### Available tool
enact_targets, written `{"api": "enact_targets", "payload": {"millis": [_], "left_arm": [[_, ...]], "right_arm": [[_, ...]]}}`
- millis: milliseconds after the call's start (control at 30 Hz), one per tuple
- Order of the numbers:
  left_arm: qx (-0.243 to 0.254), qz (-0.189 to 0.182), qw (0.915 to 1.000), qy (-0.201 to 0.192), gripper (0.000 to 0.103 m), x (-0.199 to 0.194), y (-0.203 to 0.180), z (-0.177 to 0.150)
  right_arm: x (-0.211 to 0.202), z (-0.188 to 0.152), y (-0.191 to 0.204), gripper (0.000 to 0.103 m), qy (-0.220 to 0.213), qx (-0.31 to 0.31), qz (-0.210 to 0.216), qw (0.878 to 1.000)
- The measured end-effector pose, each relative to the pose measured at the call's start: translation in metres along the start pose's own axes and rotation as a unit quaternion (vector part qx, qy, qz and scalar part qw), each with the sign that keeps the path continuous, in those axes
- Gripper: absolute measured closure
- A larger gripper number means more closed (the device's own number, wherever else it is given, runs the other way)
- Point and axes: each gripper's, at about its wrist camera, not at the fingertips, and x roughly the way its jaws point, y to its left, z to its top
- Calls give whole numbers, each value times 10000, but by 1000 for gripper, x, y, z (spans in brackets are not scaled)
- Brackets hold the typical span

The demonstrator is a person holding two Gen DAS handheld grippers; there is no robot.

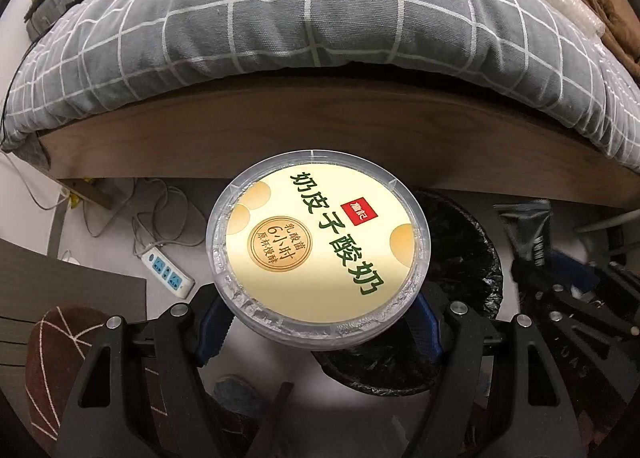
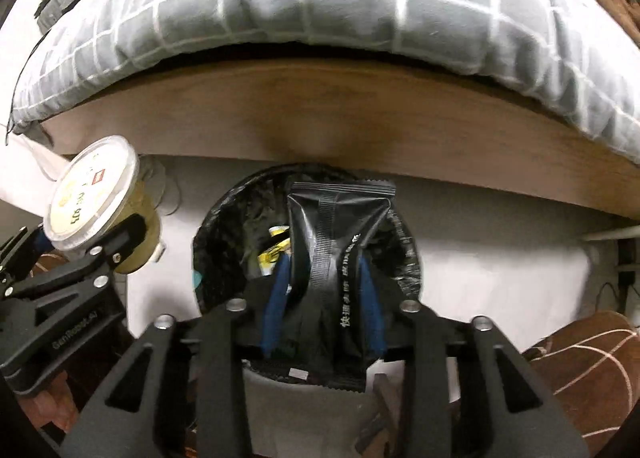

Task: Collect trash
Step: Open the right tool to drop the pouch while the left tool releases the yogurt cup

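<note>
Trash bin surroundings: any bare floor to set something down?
Bare floor between the trash bin and the bed frame, running right. Crowded left: power strip and cables. The bin mouth is blocked by the black packet.

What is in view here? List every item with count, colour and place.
trash bin: 1, black liner; on the floor beside the bed.
yogurt cup: 1, cream lid, green lettering; clamped in the left tool.
snack pouch: 1, black; inside the right tool, over the trash bin.
duvet: 1, grey, white grid; on the bed.
bed frame: 1, brown wood; under the duvet.
power strip: 1, white; floor, left.
left tool: black, blue pads; shut on the yogurt cup.
right tool: black, blue pads; open.
</note>
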Motion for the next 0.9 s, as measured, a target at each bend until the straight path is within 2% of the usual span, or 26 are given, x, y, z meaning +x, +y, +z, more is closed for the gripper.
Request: {"api": "enact_targets", "payload": {"millis": [33, 100, 467, 600, 667, 900], "left_arm": [[8, 2, 10000, -2, 31, 0, -3, 0], [48, 4, 10000, 14, 31, -1, -6, 2], [337, -154, 9993, -2, 31, -3, -39, 9], [387, -271, 9989, -2, 31, -3, -49, 7], [472, -292, 9985, -22, 31, -4, -55, 5], [618, -279, 9976, -139, 28, -8, -69, 1]], "right_arm": [[-3, 0, -3, 61, -31, 2, -36, 10000], [-7, 1, -9, 46, -66, 86, -65, 9999], [-36, 4, -63, 22, -387, 508, -414, 9971], [-42, 4, -72, 16, -488, 551, -495, 9961], [-40, 2, -77, 16, -459, 658, -394, 9960], [-37, 0, -82, 16, -476, 796, -440, 9947]]}}
